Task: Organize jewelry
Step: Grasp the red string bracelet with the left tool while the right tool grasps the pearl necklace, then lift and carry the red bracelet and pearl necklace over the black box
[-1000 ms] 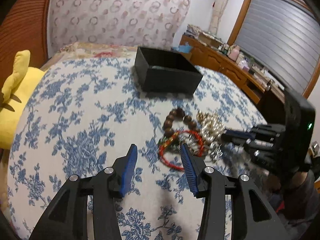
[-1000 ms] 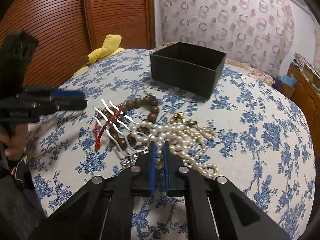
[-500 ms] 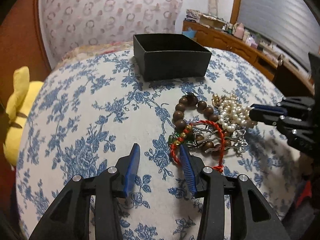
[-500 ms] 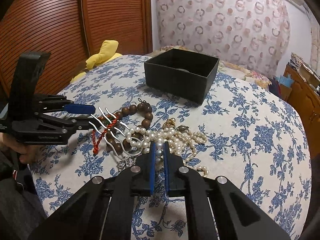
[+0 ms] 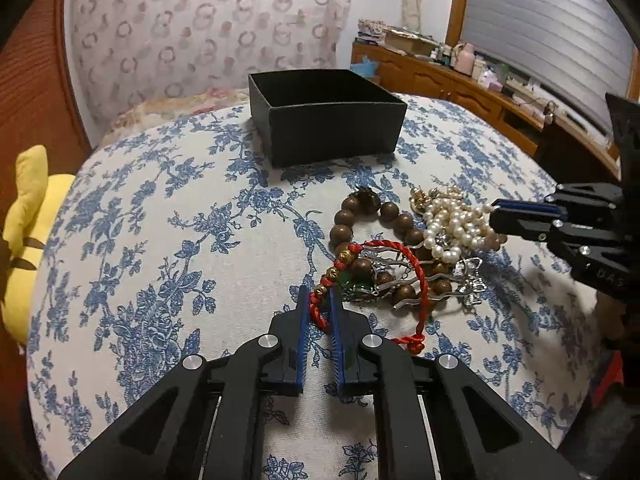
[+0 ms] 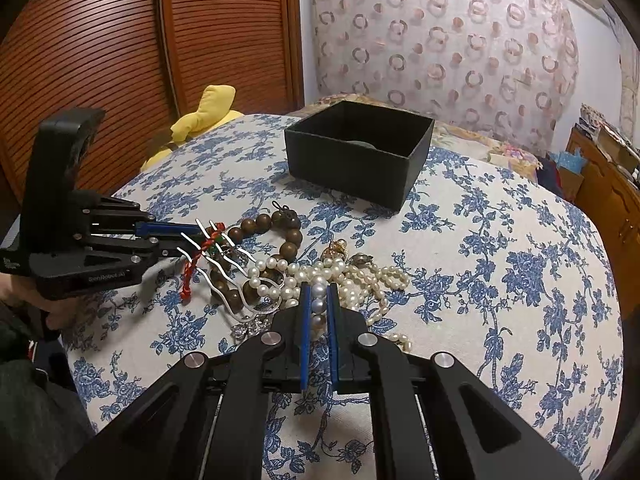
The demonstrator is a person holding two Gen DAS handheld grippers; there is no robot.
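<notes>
A jewelry pile lies on the floral-clothed table (image 5: 160, 240): a red cord bracelet (image 5: 416, 276), a brown wooden bead bracelet (image 5: 348, 216), a white pearl necklace (image 6: 352, 276) and silver wavy hair combs (image 6: 218, 276). My left gripper (image 5: 319, 300) is shut on the near end of the red cord bracelet; it also shows in the right wrist view (image 6: 204, 238). My right gripper (image 6: 319, 296) is shut on pearls of the necklace; it shows at the right of the left wrist view (image 5: 496, 214). An open black box (image 5: 332, 128) stands behind the pile, also seen from the right wrist (image 6: 360, 160).
A yellow plush toy (image 5: 28, 216) sits off the table's left edge. A wooden sideboard (image 5: 460, 80) with clutter runs along the right wall. A patterned curtain (image 6: 440, 40) hangs behind the table. Bare floral cloth stretches left of the pile.
My left gripper moved forward to the red cord bracelet and shut on it. My right gripper stayed shut on the pearls, barely moving.
</notes>
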